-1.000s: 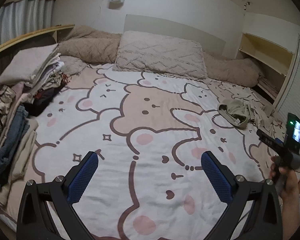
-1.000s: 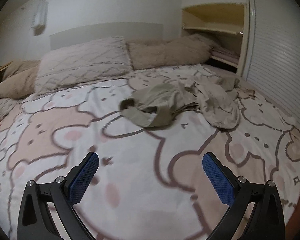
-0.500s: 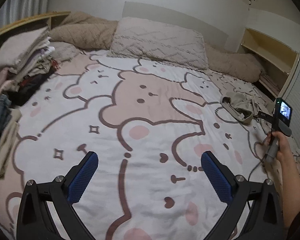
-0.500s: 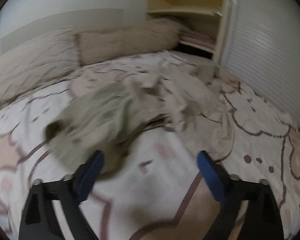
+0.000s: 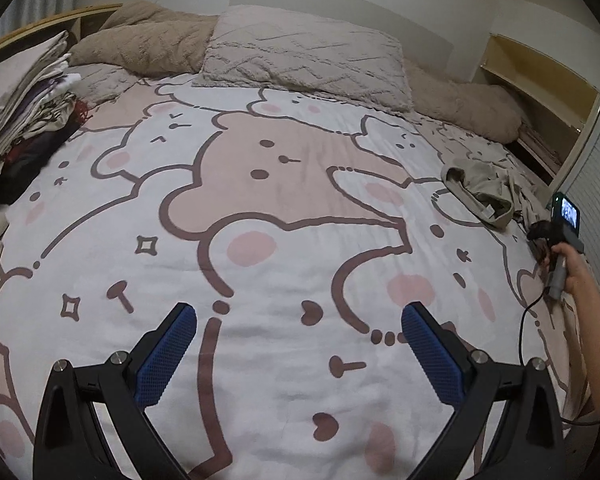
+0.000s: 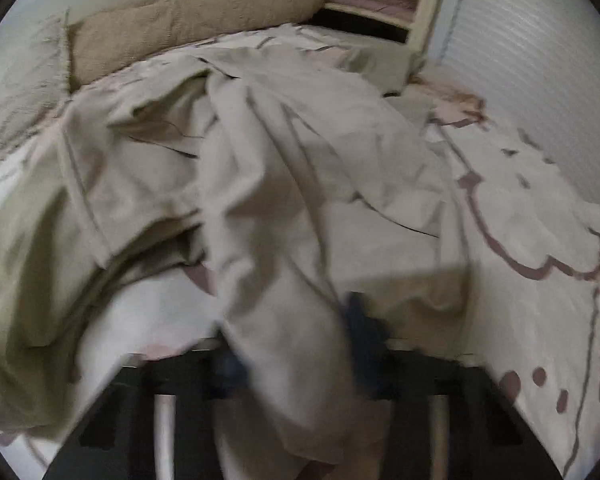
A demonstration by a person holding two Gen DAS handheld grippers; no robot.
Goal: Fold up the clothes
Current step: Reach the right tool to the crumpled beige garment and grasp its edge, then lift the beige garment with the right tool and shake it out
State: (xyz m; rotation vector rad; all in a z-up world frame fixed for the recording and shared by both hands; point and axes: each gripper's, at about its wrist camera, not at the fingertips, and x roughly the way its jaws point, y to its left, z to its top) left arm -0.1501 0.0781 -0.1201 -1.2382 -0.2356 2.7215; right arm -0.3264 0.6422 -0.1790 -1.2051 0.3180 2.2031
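Observation:
A crumpled beige garment [image 6: 260,184] lies on the bear-print bedspread near the bed's right side; it also shows in the left wrist view [image 5: 480,188]. My right gripper [image 6: 296,344] is shut on a fold of this beige garment, which fills the blurred space between its blue pads. In the left wrist view the right gripper [image 5: 556,232] is held by a hand just right of the garment. My left gripper [image 5: 300,348] is open and empty above the bare middle of the bedspread [image 5: 260,208].
A stack of folded clothes [image 5: 24,92] stands at the bed's left edge. Pillows [image 5: 308,56] and a beige blanket [image 5: 148,40] line the headboard. A shelf unit [image 5: 540,80] and a shutter door [image 6: 540,60] stand at the right.
My right gripper moved forward onto the beige garment and closed on a fold of it. My left gripper drifted forward over the bed and stayed open.

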